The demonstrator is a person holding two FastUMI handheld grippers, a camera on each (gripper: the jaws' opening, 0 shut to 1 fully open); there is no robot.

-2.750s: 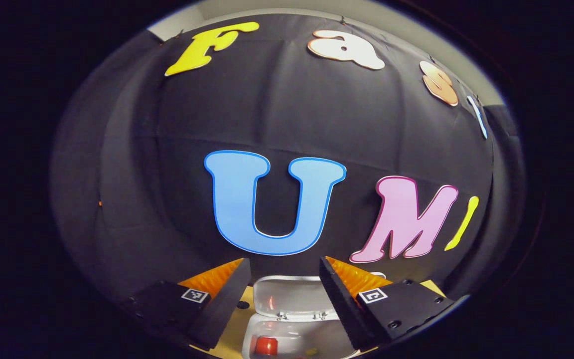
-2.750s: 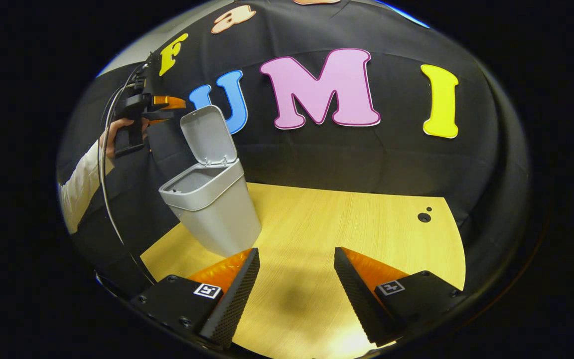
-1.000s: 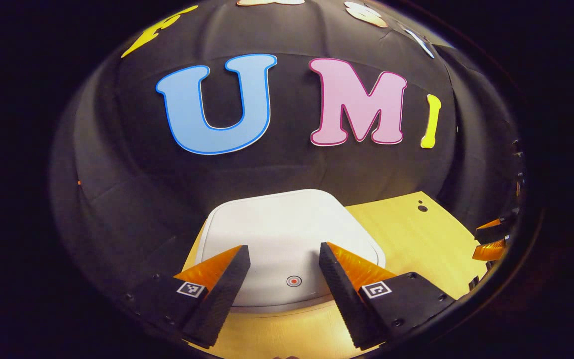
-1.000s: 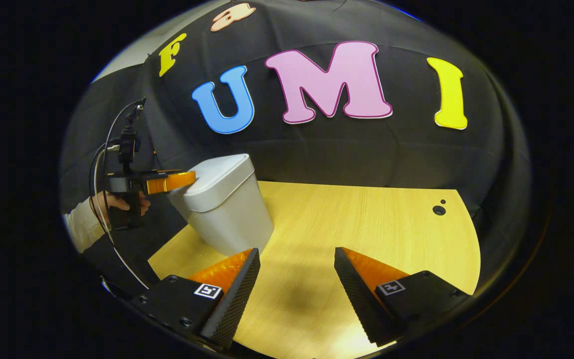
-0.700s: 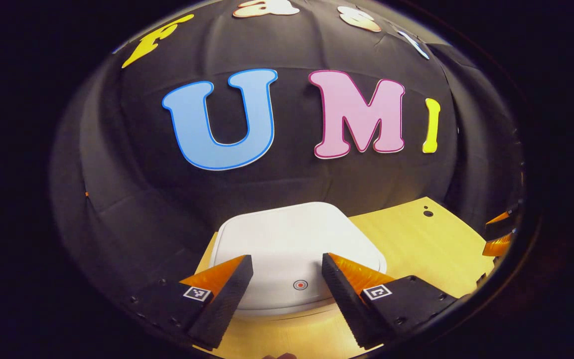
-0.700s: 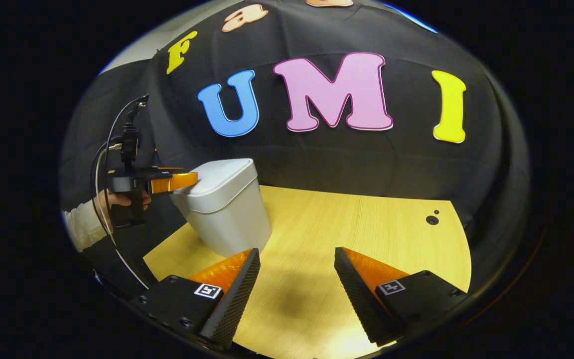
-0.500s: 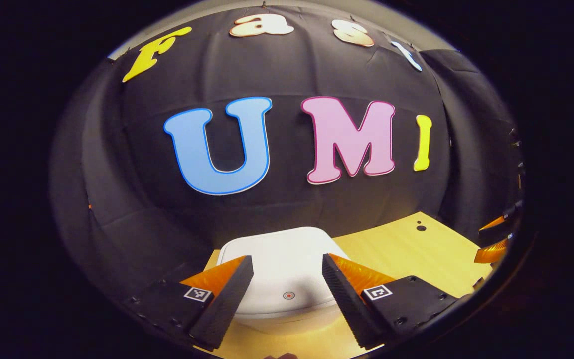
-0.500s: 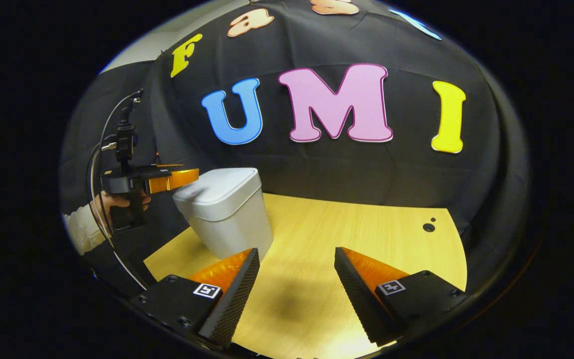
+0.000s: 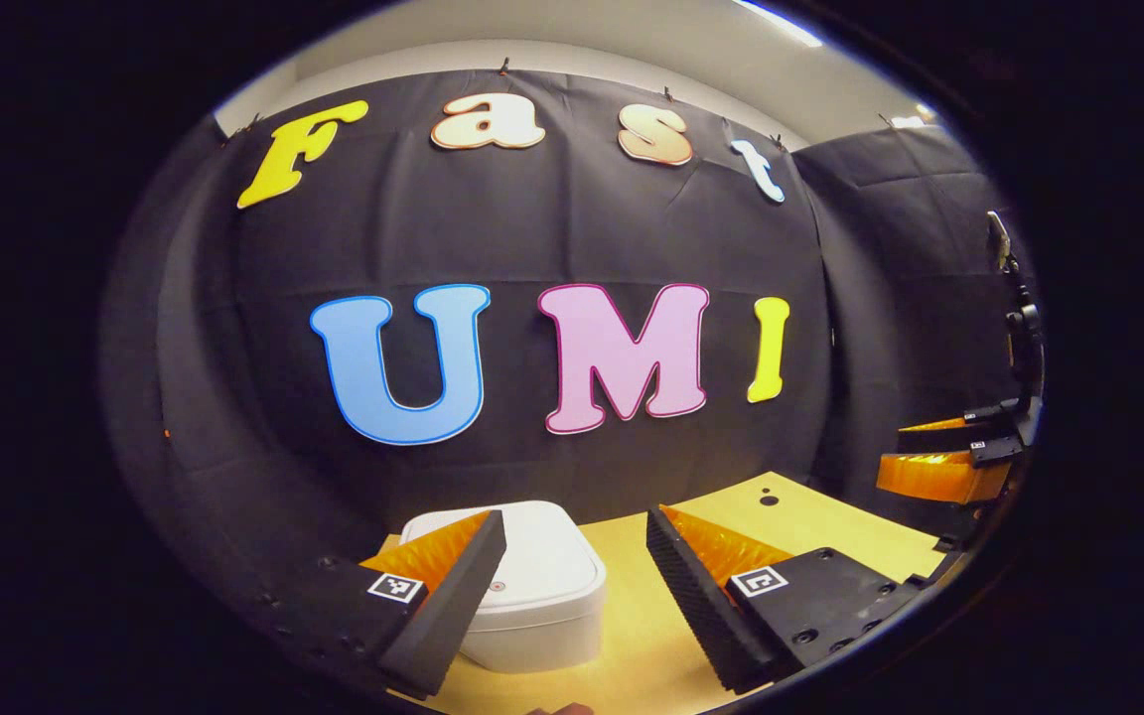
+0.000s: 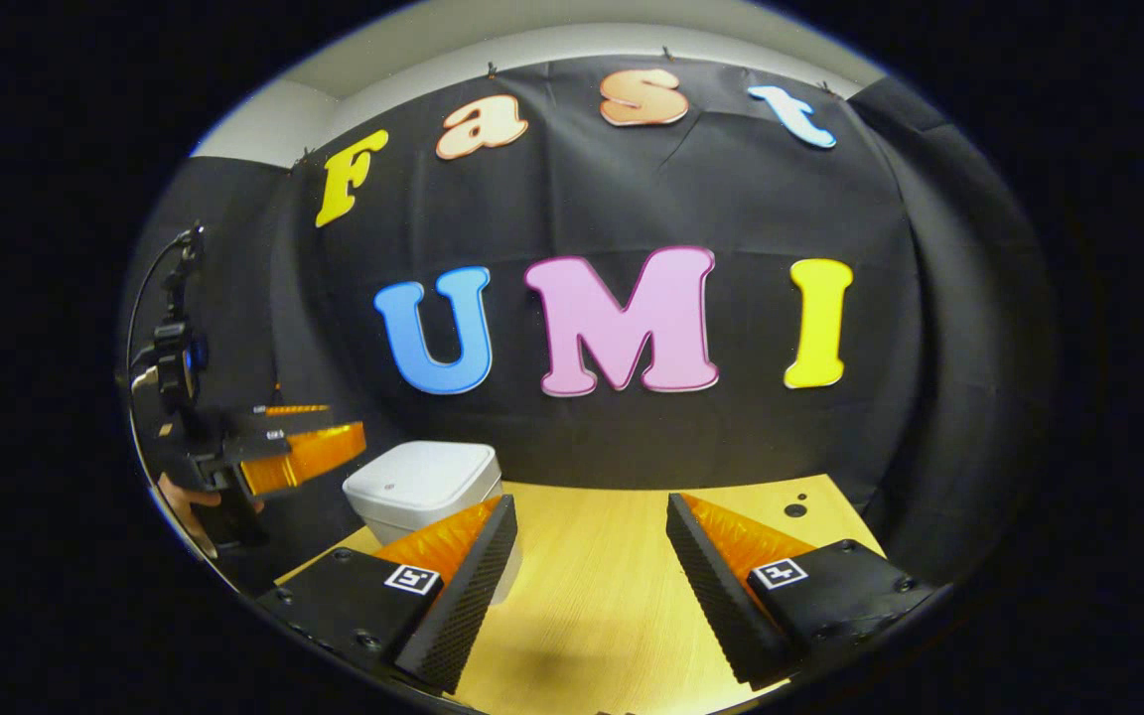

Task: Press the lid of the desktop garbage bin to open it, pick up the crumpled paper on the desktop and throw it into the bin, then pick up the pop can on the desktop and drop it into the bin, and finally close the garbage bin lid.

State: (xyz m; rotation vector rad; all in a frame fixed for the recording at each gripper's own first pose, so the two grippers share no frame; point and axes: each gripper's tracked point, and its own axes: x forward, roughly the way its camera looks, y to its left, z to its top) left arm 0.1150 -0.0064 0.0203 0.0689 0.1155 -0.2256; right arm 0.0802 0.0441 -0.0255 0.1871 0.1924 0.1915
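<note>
The white desktop bin (image 9: 542, 596) stands on the wooden table (image 9: 830, 541) with its lid down flat; a small round mark (image 9: 498, 586) sits near the lid's front edge. My left gripper (image 9: 572, 516) is open, held back from the bin and touching nothing. In the right gripper view the bin (image 10: 423, 482) is at the table's left, partly behind my own left finger. My right gripper (image 10: 590, 501) is open over bare table, with nothing between its fingers. The left gripper (image 10: 304, 447) hovers just left of the bin, apart from it, held by a hand (image 10: 190, 506).
The black booth wall closes off the back and both sides of the table (image 10: 592, 606). Two small dark holes (image 10: 795, 509) mark the far right of the tabletop. The right gripper (image 9: 929, 452) shows at the far right of the left gripper view.
The bin lid, open 2.8 s ago, now lies shut. My left gripper has come off the lid and drawn back. Both grippers have pulled away, so the bin looks smaller.
</note>
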